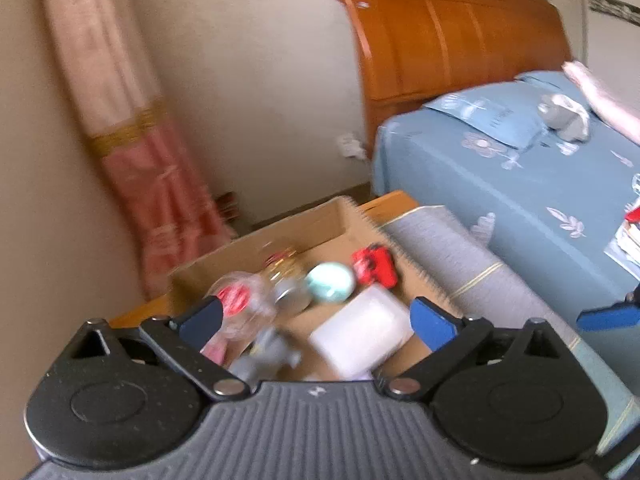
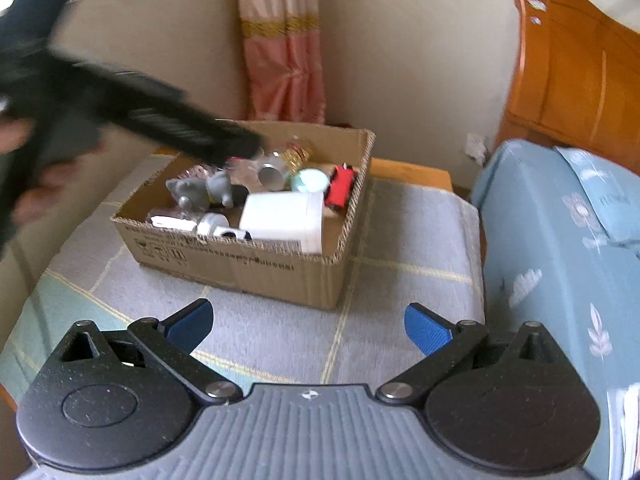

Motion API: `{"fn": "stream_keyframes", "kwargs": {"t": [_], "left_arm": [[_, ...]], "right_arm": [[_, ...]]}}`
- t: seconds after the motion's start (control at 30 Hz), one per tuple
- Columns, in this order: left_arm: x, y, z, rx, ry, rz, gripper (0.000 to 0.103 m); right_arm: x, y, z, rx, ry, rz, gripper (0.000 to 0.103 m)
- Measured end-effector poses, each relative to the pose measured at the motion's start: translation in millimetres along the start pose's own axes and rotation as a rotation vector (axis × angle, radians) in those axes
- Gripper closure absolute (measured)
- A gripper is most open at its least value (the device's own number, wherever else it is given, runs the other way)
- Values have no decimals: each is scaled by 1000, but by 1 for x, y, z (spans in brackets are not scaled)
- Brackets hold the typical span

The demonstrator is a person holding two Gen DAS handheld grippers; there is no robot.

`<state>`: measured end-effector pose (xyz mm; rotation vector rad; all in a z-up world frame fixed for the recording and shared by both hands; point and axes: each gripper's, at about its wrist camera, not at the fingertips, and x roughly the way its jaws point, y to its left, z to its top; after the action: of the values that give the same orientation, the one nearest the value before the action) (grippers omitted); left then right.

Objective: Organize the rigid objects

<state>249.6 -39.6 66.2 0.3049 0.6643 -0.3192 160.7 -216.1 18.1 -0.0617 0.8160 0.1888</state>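
An open cardboard box (image 2: 248,266) stands on a cloth-covered table. In it lie a white rectangular container (image 2: 284,216), a red toy car (image 2: 340,188), a mint-green ball (image 2: 310,181), a metal can (image 2: 272,174), a grey toy animal (image 2: 200,192) and several clear bottles. My left gripper (image 1: 316,316) hangs open just above the box's contents (image 1: 360,328), with nothing between its fingers; in the right wrist view it is a blurred dark shape (image 2: 168,124) reaching over the box from the left. My right gripper (image 2: 308,324) is open and empty over the cloth in front of the box.
The grey cloth with yellow lines (image 2: 400,240) covers the table around the box. A bed with a blue flowered sheet (image 2: 560,260) and orange wooden headboard (image 2: 580,72) stands close on the right. A pink curtain (image 2: 284,60) hangs behind. A hand (image 2: 24,168) holds the left gripper.
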Motion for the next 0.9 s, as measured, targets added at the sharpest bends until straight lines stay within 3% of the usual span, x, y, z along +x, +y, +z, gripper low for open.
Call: {"fn": "stream_keyframes", "kwargs": {"t": [0.17,0.4,0.5,0.63,0.9], "left_arm": [[-36,3,-48,-46,11,102,1],[-63,-8,-102,-140,72,171,1],[-70,-11,-114,-172,90,198,1],[-80,-11,-120,-216,93,176,1],[-95,-10,-119,-244,77,212,1]], "right_arm": [[-2,10,-16,59,39,-44,0],[-7,27,-41,139,77,-111,0],[-14,33,-47,150,74,-144,0],[-30,37,-47,160,51,-157,0],[-52,39,-39,173,-18,-172,0]]}}
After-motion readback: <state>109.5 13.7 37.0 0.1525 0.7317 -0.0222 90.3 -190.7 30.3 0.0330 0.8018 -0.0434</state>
